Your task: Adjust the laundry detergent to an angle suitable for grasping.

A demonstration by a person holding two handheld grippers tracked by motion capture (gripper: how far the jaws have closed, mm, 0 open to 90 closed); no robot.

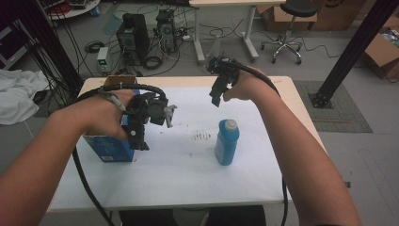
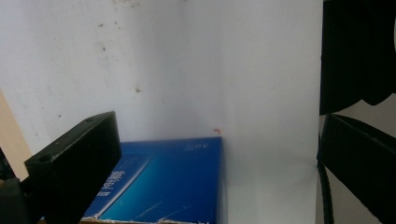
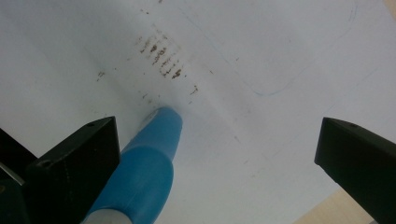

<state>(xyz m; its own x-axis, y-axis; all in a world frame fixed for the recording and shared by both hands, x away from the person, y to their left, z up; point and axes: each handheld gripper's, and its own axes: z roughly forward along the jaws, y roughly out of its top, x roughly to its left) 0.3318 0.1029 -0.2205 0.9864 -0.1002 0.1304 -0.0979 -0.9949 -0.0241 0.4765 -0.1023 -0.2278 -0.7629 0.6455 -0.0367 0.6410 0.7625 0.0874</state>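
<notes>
Both jaws spread: left hand-held gripper (image 1: 141, 123) over box (image 1: 110, 148), right hand-held gripper (image 1: 220, 89) above bottle (image 1: 227, 142); reaching stage, lowering likely next.

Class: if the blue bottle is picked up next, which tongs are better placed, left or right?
Probably right. The right tongs hang open just beyond the blue bottle; the left tongs are over the blue box.

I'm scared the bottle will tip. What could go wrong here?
1. The blue bottle stands upright and narrow on the white table cover. The right gripper hangs above it, open; a bump on the way down could probably knock it over.
2. The left gripper, also open, hovers right by the blue box near the table's left edge. A push might slide the box off.
</notes>
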